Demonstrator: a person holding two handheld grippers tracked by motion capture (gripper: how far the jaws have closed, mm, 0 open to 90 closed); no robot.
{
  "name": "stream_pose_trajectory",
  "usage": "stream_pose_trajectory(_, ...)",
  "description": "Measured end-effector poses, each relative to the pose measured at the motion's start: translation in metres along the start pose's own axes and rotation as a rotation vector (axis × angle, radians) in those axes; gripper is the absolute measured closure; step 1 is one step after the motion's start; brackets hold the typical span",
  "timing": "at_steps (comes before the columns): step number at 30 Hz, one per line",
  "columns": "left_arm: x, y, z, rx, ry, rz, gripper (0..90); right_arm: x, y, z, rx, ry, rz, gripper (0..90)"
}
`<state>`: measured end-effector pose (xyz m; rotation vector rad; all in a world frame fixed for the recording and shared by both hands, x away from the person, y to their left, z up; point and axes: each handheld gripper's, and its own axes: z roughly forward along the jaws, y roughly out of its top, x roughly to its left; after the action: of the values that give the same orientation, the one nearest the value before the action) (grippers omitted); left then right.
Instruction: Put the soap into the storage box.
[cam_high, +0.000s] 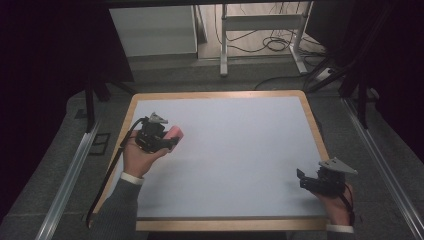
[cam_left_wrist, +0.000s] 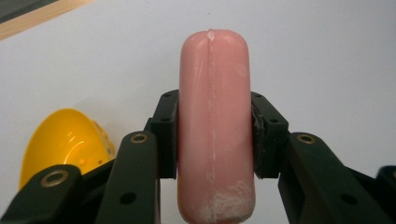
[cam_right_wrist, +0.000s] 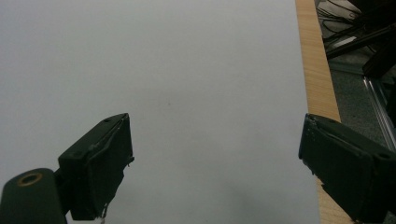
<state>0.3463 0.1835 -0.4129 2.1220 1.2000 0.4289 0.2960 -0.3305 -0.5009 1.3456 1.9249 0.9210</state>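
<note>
Pink and smooth, a sausage (cam_left_wrist: 215, 126) stands clamped between the 2 black jaws of the left gripper (cam_left_wrist: 215, 135), pinched around its middle so both rounded ends stick out past the pads. A pale seam runs along its length, and whitish scuffing marks its lower end. In the high view the left gripper (cam_high: 167, 137) sits over the left part of the table (cam_high: 240, 150), held in the person's left hand (cam_high: 137, 157), with the sausage (cam_high: 175, 132) poking out toward the middle of the white surface.

Beside the jaws in the left gripper view, a yellow bowl-shaped object (cam_left_wrist: 65, 140) with small holes lies on the white top, partly hidden behind the gripper's links.

The right gripper (cam_right_wrist: 215, 172) has its jaws spread wide with nothing between them, bare white tabletop showing through the gap. In the high view the right gripper (cam_high: 305, 182) sits near the table's front right corner, close to the wooden edge, held in the right hand (cam_high: 340, 202).
</note>
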Motion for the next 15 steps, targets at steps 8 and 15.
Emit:
stream_pose_trajectory(8,0.011,-0.003,-0.001,0.004,0.015,-0.027,60.3,-0.001,0.0,0.0,0.005,-0.005,0.004,9.6)
stream_pose_trajectory(15,0.022,-0.005,-0.002,0.007,0.034,-0.046,60.3,0.0,0.0,0.0,0.005,-0.006,0.003,9.6)
